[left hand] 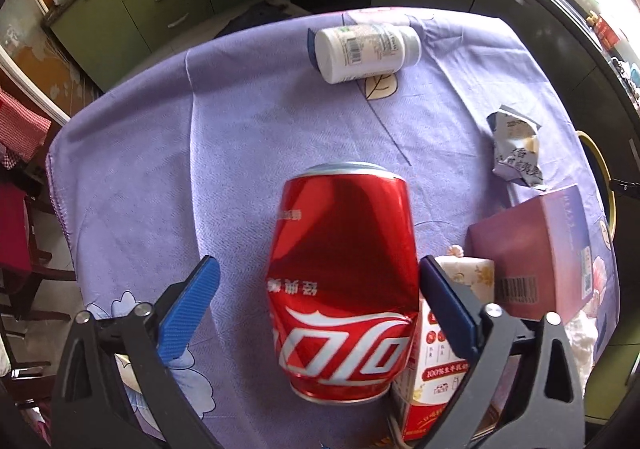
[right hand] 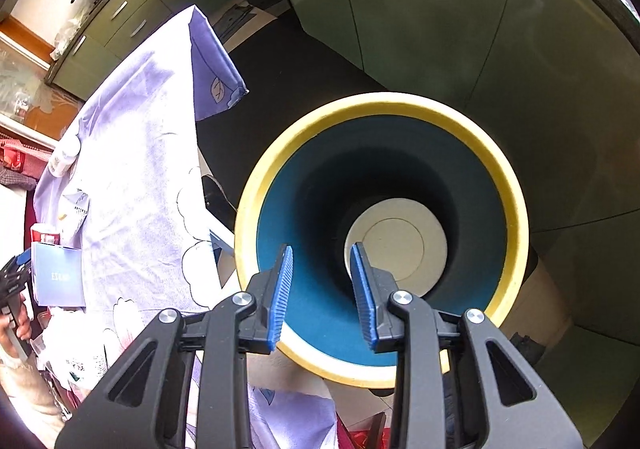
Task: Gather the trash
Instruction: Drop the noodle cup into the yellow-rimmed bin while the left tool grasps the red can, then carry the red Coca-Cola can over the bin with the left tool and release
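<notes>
1. Left claw (left hand: pixel 318 309) spread wide around the dented red cola can (left hand: pixel 342 281), nothing gripped yet; right blue pad touching or just off the can's side, left pad clearly apart.
2. Can lying on its side on the purple-clothed tabletop (left hand: pixel 160 169), hard against a milk carton (left hand: pixel 432 377), purple box (left hand: pixel 532 249) just beyond.
3. Best centred first: shift left so both pads meet the can evenly, not the carton.
4. Squeeze gently; thin dented wall likely to buckle or slip.
5. Lift straight up, clear of the carton, then across to the bin.
6. Right claw (right hand: pixel 322 295) half open, empty, poised over the yellow-rimmed bin (right hand: pixel 516 209), well apart from the can.
7. Pill bottle (left hand: pixel 366 53) and crumpled wrapper (left hand: pixel 516 147) waiting further out.
</notes>
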`<state>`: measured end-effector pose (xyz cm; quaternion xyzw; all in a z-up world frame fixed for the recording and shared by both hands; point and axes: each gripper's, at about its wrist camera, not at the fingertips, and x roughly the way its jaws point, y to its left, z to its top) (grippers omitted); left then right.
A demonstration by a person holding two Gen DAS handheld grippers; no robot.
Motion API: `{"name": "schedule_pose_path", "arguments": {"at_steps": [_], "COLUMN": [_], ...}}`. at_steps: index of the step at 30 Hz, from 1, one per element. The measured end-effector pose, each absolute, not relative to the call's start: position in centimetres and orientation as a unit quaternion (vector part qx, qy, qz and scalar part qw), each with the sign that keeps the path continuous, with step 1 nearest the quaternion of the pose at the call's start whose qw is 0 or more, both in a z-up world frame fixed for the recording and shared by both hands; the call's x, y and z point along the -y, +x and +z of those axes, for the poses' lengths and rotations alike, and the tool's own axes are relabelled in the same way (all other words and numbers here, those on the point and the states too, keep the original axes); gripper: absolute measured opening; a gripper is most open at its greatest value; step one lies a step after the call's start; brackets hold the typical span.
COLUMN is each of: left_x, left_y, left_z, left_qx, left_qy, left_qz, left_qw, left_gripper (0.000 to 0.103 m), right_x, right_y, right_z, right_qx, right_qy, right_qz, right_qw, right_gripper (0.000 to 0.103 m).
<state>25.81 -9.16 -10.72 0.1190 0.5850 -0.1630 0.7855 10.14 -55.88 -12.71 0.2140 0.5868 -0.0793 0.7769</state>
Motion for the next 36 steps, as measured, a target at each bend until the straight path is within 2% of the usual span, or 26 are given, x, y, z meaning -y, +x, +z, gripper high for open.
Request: {"name": "schedule_pose_path", "arguments": {"at_steps": [2, 6, 9, 14, 23, 30, 36], "left_x": [9.2, 9.5, 9.6, 9.6, 10.0, 20.7, 34.2], "left_y": [26.3, 26.4, 26.3, 25.7, 22.1, 16.3, 13.0], "left_z": [-11.6, -13.4, -13.7, -13.1, -4.5, 1.5, 0.8], "left_qx": [-0.604, -0.623, -0.615, -0.594, -0.52, -0.48, -0.462], "left_qy": [0.122, 0.149, 0.159, 0.186, 0.169, 0.181, 0.205], "left_qz": [-0.165, -0.16, -0.162, -0.148, -0.205, -0.331, -0.424], "left_qw": [0.77, 0.751, 0.755, 0.769, 0.812, 0.792, 0.751], "left_gripper": [0.08, 0.08, 0.07, 0.07, 0.07, 0.07, 0.07], "right_x": [56.1, 55.9, 55.7, 55.5, 55.2, 57.0, 59.6], "right_y": [10.0, 10.5, 10.7, 10.9, 10.3, 7.1, 2.1], "right_z": [-13.0, -13.4, -13.6, -13.7, -13.1, -10.8, -7.8], "right_qx": [-0.589, -0.591, -0.592, -0.595, -0.584, -0.549, -0.523], "right_qy": [0.211, 0.207, 0.208, 0.201, 0.2, 0.208, 0.202], "right_qz": [-0.076, -0.077, -0.076, -0.075, -0.066, -0.064, -0.07], "right_qw": [0.776, 0.776, 0.775, 0.774, 0.784, 0.807, 0.825], "right_gripper": [0.033, 0.033, 0.033, 0.033, 0.033, 0.033, 0.033]}}
